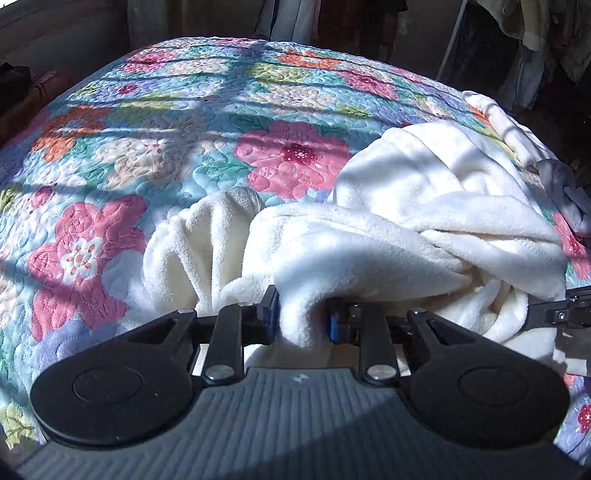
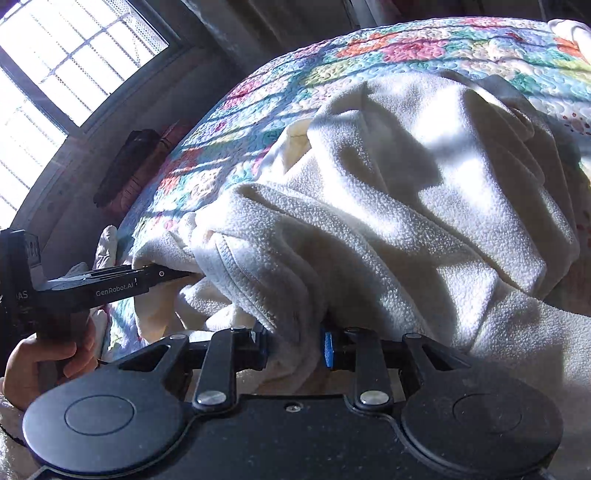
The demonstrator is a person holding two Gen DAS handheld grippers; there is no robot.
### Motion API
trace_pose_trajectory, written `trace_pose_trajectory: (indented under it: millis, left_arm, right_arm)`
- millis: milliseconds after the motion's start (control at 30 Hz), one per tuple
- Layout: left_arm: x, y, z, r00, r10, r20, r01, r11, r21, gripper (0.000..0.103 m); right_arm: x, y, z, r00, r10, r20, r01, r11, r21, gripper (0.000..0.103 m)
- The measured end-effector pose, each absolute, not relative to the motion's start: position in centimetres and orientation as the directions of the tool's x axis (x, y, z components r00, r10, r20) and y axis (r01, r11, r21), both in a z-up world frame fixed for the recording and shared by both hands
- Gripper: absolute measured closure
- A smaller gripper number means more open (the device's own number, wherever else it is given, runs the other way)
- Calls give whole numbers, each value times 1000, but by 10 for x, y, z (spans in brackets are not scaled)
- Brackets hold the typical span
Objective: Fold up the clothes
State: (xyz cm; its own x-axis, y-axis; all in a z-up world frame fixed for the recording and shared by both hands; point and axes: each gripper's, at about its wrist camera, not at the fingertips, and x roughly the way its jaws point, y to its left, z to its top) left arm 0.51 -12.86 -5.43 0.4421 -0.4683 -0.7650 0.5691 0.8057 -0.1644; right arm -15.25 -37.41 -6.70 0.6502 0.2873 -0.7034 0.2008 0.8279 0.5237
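Note:
A cream fleece garment [image 1: 406, 221] lies crumpled on a floral quilt [image 1: 184, 140] covering a bed. My left gripper [image 1: 301, 317] is shut on a bunched fold of the fleece near the bed's near edge. My right gripper [image 2: 295, 345] is shut on another thick fold of the same fleece [image 2: 388, 192]. The left gripper also shows at the left of the right wrist view [image 2: 184, 275], with its tips in the cloth and a hand holding its handle. The right gripper's finger shows at the right edge of the left wrist view [image 1: 554, 314].
A second pale cloth [image 1: 509, 122] and a grey garment [image 1: 569, 192] lie at the quilt's far right. Hanging clothes [image 1: 535, 33] stand behind the bed. A barred window [image 2: 55, 74] is on the wall left of the bed, with a dark object [image 2: 125, 166] below it.

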Motion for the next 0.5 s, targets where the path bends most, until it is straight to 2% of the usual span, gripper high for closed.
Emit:
trace_pose_trajectory:
  millis: [133, 233, 267, 333, 400, 500]
  left_arm:
    - [3, -121, -29, 424, -514, -746, 587, 783, -206, 75]
    - [0, -112, -1, 419, -579, -699, 607, 751, -258, 74]
    - [-1, -110, 8, 421, -598, -682, 617, 740, -268, 74]
    - [-1, -109, 23, 427, -621, -657, 628, 727, -278, 74]
    - [-1, -107, 43, 448, -644, -620, 635, 718, -286, 70]
    - [6, -104, 65, 478, -677, -559, 643, 704, -303, 57]
  right_arm:
    - [-170, -379, -33, 646, 308, -698, 170, 834, 525, 63]
    - [-182, -386, 5, 686, 245, -685, 152, 872, 465, 59]
    - [-182, -389, 18, 694, 213, -688, 151, 891, 428, 54]
    - [-173, -395, 43, 697, 142, -703, 144, 933, 331, 52]
    - [-158, -398, 61, 692, 71, -719, 126, 968, 217, 46]
    - [-139, -401, 64, 676, -7, -737, 116, 989, 96, 42]
